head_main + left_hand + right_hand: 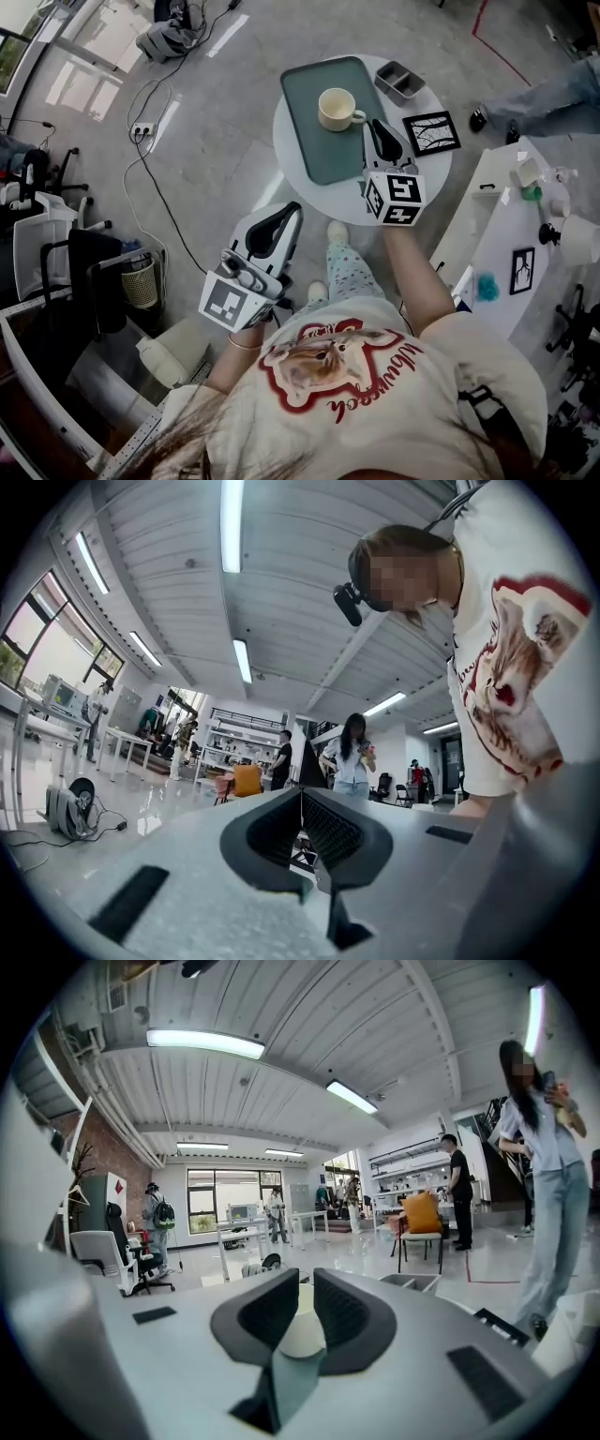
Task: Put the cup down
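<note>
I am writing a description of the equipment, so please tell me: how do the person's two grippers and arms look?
Both the left gripper and right gripper have pale grey bodies, black ribbed pads and a cube with black-and-white square markers. The person wears a cream short-sleeved T-shirt with a red cat print.

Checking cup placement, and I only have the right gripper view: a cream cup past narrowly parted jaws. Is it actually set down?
Observer: Yes. In the head view the cup stands upright on the green tray, on the round white table.
Operator: Where's the handle?
Observer: It points at the right gripper, whose tips sit right at it. I can't tell whether it is pinched.
Operator: Left gripper?
Observer: The left gripper hangs off the table, over the floor, jaws together with nothing between them.
</note>
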